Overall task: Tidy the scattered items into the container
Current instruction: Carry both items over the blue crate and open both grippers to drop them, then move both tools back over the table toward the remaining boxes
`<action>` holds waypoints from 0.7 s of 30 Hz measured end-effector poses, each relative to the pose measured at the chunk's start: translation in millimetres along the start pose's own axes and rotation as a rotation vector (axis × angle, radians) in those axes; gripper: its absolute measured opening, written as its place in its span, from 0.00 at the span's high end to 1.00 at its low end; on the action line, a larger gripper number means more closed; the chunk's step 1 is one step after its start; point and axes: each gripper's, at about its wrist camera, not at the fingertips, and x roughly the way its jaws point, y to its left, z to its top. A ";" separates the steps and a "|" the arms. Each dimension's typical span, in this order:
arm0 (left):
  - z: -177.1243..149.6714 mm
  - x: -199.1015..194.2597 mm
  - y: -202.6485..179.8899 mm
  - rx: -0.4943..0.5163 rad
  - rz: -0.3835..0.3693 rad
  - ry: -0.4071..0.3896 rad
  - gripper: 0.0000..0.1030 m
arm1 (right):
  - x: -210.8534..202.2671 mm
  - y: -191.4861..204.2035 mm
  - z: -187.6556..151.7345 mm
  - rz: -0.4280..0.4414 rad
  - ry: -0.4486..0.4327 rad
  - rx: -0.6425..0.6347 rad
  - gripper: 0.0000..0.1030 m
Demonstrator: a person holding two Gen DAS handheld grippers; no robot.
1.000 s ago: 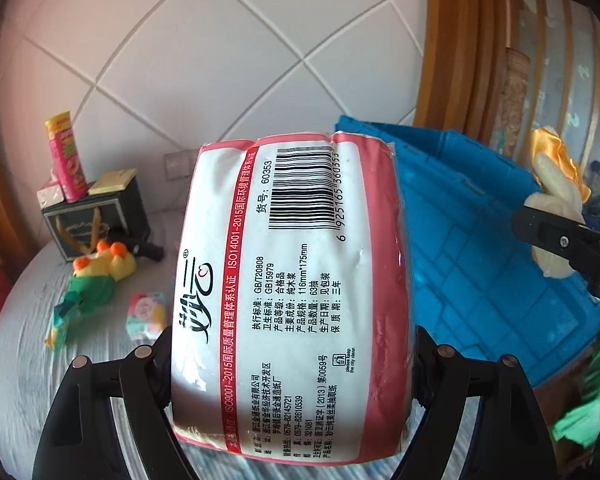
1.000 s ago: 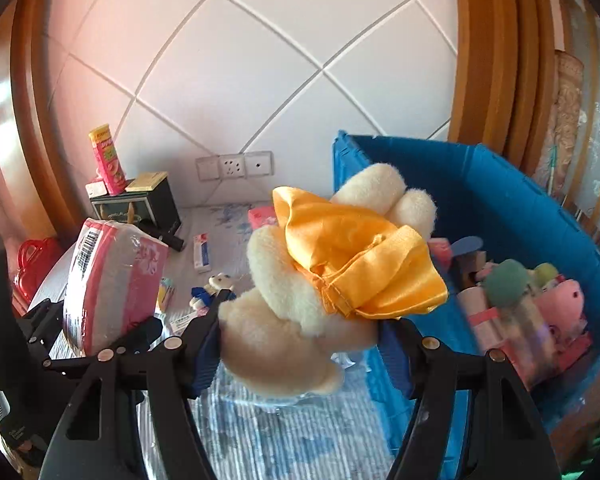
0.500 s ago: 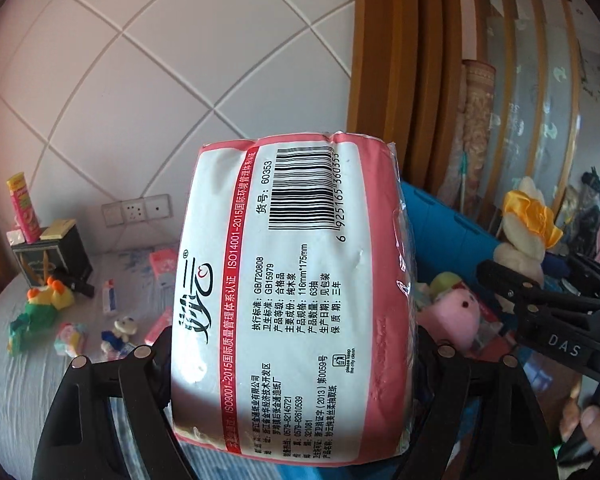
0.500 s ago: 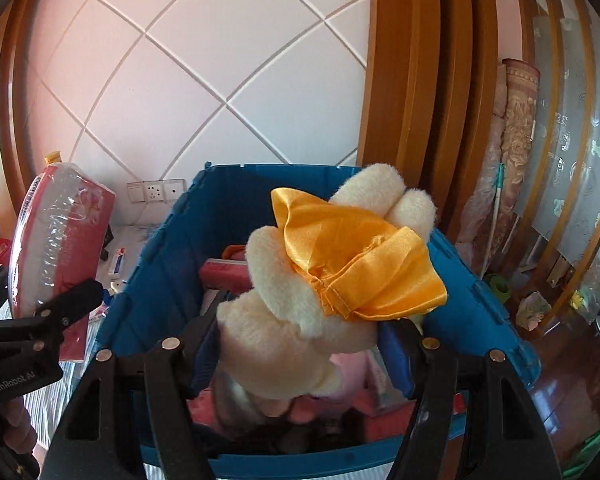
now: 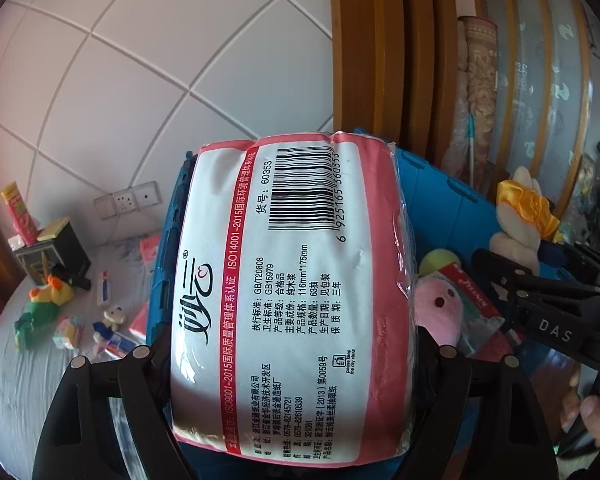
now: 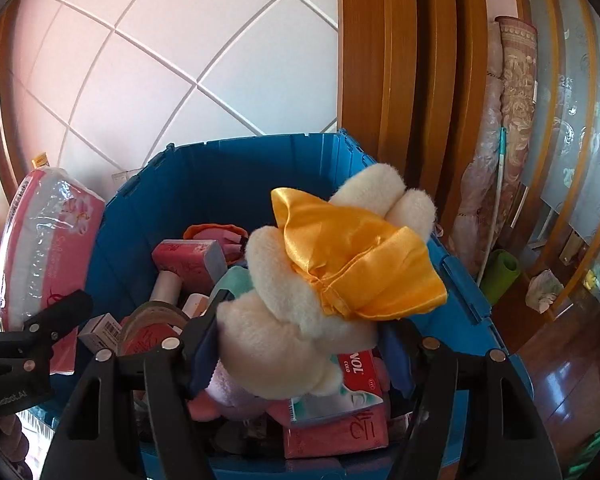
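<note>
Above the toy-filled blue crate (image 6: 466, 280), left gripper (image 5: 292, 364) clamping tissue pack (image 5: 292, 280), right gripper (image 6: 300, 344) clamping plush (image 6: 284, 340).

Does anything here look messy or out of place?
Yes. Small toys and packets lie scattered on the bed, outside the blue bin. Inside, things are heaped crookedly. Nothing looks spilled or damaged.

The blue crate (image 6: 148, 216) is heaped with packs and a pink plush (image 5: 440, 312) — only its back stays open.
</note>
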 end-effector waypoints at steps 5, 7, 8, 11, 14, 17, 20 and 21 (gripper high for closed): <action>-0.3 2.2 -4.4 0.011 0.030 -0.003 0.15 | 5.7 -4.8 -0.6 0.012 0.008 0.005 0.22; 0.8 -0.2 -5.4 0.018 0.042 -0.017 0.13 | 7.4 -8.3 -0.2 0.011 0.011 0.009 0.20; 1.1 -0.9 -5.0 0.015 0.042 -0.019 0.13 | 7.6 -9.0 -0.2 0.011 0.012 0.010 0.18; 0.2 -1.9 -3.8 0.012 0.043 -0.019 0.13 | 7.4 -12.0 0.3 0.014 0.011 0.011 0.11; -0.8 -2.7 -3.9 0.007 0.044 -0.014 0.13 | 6.2 -13.4 0.8 0.018 0.006 0.009 0.06; -3.0 -5.2 -1.8 0.001 0.044 -0.013 0.13 | 4.5 -13.4 0.3 0.016 -0.002 0.007 0.00; -7.0 -10.9 1.6 -0.006 0.054 -0.016 0.13 | 1.4 -12.7 -1.2 0.012 -0.005 0.011 0.00; -8.5 -13.5 3.1 -0.008 0.056 -0.018 0.13 | 0.2 -12.3 -1.5 0.009 -0.006 0.011 0.00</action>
